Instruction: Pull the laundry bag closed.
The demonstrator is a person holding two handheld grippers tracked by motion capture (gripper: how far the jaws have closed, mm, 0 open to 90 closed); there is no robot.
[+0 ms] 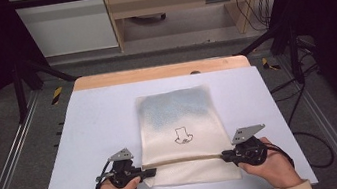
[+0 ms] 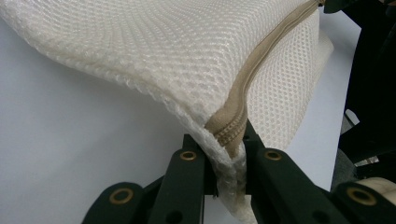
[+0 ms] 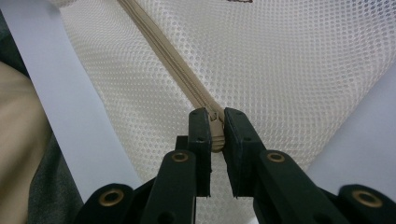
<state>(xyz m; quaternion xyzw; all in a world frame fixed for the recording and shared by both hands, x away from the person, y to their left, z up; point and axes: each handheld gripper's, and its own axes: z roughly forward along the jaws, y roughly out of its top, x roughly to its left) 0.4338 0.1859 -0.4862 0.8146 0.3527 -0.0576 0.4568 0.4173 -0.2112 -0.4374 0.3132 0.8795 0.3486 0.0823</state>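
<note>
The mesh bag (image 1: 182, 130) lay flat near the table's (image 1: 103, 114) front edge, its zipper (image 2: 243, 88) pinched at opposite ends by the clamped left gripper (image 1: 151, 172) and right gripper (image 1: 225, 155), apparently to hold that line taut.

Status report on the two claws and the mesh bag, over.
Left claw shut on mesh bag at zipper end. Right claw shut on the zipper at the opposite end. Bag flat on table, nothing blocking.
</note>
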